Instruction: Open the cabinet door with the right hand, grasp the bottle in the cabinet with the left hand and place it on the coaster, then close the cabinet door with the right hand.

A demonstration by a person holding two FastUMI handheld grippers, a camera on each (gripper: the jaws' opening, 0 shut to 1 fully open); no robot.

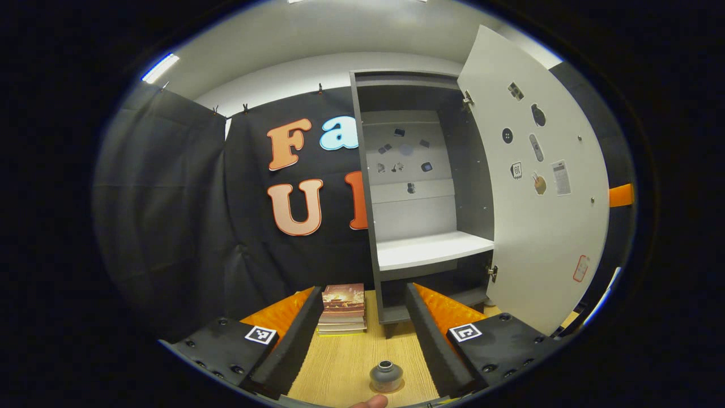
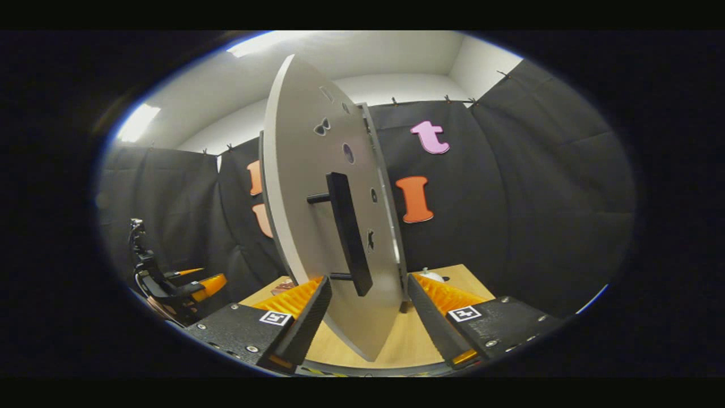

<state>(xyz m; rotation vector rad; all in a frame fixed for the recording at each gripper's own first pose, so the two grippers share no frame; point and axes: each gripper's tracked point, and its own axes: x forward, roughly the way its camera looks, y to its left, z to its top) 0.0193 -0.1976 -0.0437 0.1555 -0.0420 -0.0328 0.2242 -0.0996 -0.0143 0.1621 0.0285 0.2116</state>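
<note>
Right gripper view is showing the cabinet door (image 2: 317, 226) standing wide open, edge-on and upright, rising between the parted fingers of the right gripper (image 2: 368, 317). Its jaws are open and gripping nothing. The door's long dark handle (image 2: 348, 232) is running top to bottom just above the gap between the fingers, so this hand looks nearest to the door and best placed for the closing push. The other gripper (image 2: 170, 289) is showing well off to the left.

Left gripper view is looking straight into the cabinet (image 1: 422, 187). Its white shelf (image 1: 430, 249) is lying bare, with the open door hanging off the cabinet's right side. The wooden table (image 1: 340, 362) is stretching under the left gripper (image 1: 359, 334), whose jaws are also spread wide with nothing held. A stack of books (image 1: 342, 309) is sitting beyond the fingers, just left of the cabinet's foot.

The bottle (image 1: 386, 375) is standing upright on the table between the left fingers, near the lower edge, seen from above with its neck toward the camera. A thin rim under it looks like the coaster (image 1: 387, 389), though that is hard to tell. A fingertip (image 1: 369, 401) is peeking in just below it.

Placing seems done; closing the door is likely what is left.
</note>
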